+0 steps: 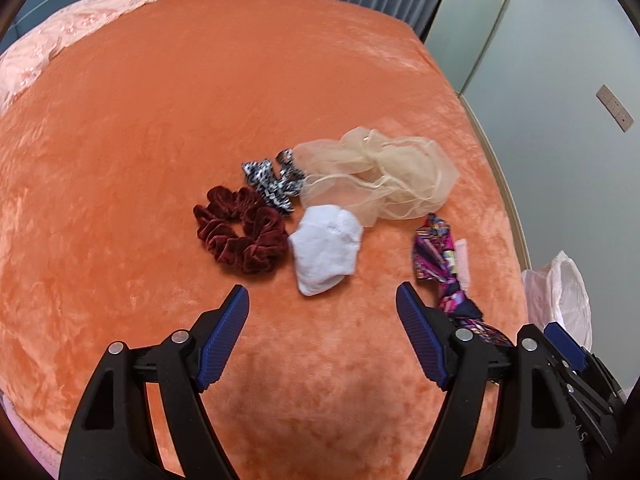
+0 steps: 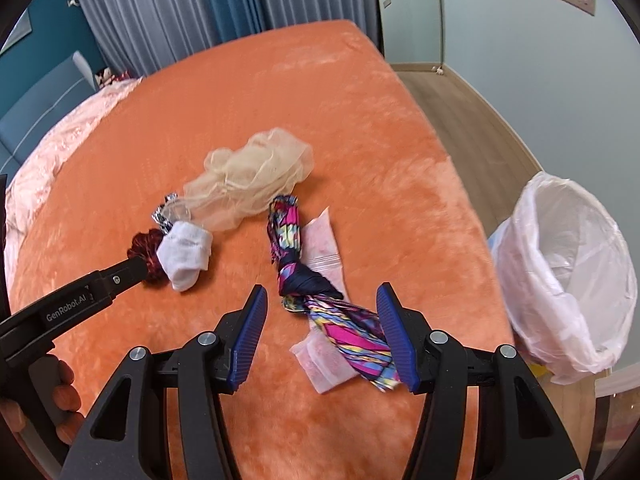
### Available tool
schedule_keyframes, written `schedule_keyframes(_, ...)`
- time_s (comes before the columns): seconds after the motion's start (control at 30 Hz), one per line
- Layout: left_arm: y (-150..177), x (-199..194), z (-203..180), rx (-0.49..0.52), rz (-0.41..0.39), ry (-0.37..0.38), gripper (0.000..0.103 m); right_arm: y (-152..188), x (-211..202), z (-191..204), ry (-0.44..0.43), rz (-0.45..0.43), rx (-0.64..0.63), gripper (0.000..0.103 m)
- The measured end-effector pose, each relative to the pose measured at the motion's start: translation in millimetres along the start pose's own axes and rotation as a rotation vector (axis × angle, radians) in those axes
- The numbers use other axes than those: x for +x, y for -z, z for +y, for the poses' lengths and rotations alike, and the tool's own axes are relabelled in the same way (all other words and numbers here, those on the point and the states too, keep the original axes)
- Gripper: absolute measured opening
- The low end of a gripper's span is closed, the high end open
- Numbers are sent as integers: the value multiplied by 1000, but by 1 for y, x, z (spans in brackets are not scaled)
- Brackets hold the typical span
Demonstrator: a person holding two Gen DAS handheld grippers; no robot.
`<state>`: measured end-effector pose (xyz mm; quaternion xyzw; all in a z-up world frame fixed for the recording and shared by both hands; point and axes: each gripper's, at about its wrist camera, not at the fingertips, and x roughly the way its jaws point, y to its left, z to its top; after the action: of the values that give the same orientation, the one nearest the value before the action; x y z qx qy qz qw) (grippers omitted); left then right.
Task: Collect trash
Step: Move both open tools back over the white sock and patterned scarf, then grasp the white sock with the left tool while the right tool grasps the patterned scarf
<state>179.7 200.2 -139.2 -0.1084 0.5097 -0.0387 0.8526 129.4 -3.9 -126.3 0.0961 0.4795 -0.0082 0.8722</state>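
Note:
On the orange bed cover [image 1: 160, 160] lie a dark red velvet scrunchie [image 1: 242, 236], a white balled sock [image 1: 326, 248], a black-and-white scrunchie [image 1: 272, 180], a sheer beige cloth [image 1: 380, 176] and a knotted colourful scarf [image 1: 436, 256]. My left gripper [image 1: 322, 292] hangs open just short of the sock and holds nothing. My right gripper [image 2: 322, 292] is open too; the scarf [image 2: 308, 280] lies on the cover between its fingers, with no pad pressing on it. Two pinkish plastic packets [image 2: 322, 240] [image 2: 320, 364] lie beside and under the scarf.
A bin lined with a white bag [image 2: 568, 272] stands on the floor off the bed's right edge. A pink lace cover [image 1: 60, 32] lies at the bed's far left. Curtains [image 2: 160, 12] hang behind. A hand [image 2: 60, 400] holds the left gripper's handle.

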Motion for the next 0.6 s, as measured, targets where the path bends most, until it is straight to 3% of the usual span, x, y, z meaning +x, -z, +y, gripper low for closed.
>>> schedule_keyframes(0.6,-15,70,16,-43,112,18,69,-7,90,12,31,128,-22,56)
